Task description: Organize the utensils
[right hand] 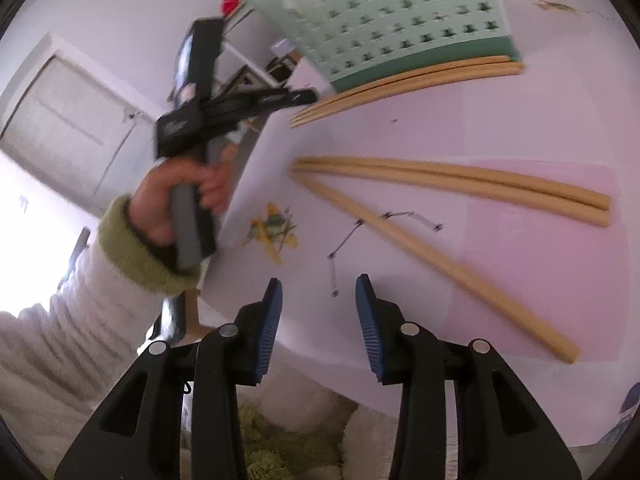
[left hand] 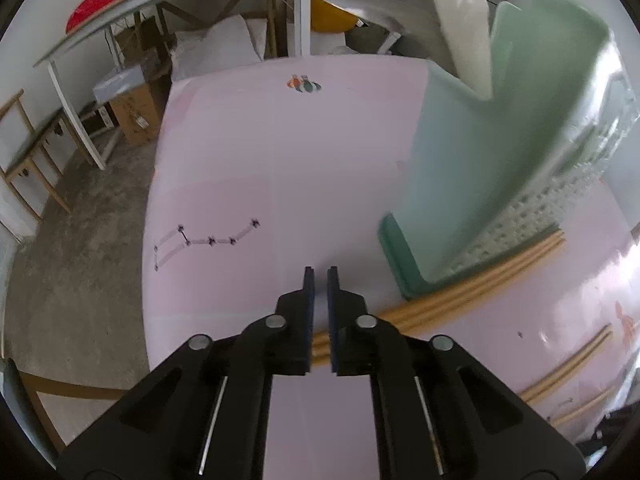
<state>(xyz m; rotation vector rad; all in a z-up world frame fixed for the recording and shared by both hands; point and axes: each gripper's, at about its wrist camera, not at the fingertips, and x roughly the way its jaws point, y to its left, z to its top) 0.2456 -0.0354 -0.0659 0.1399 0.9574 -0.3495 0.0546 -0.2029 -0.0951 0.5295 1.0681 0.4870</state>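
I see a pale pink table surface [left hand: 248,168] filling both views. The mint-green perforated plastic basket [left hand: 492,168] stands at the right of the left wrist view and top centre of the right wrist view. Long tan wooden chopsticks [right hand: 448,178] lie mid-frame on the table, with another bundle [right hand: 404,80] against the basket's base. My left gripper [left hand: 321,280] is pinched nearly together, nothing clearly between its pads. My right gripper [right hand: 319,292] stands partly spread and empty.
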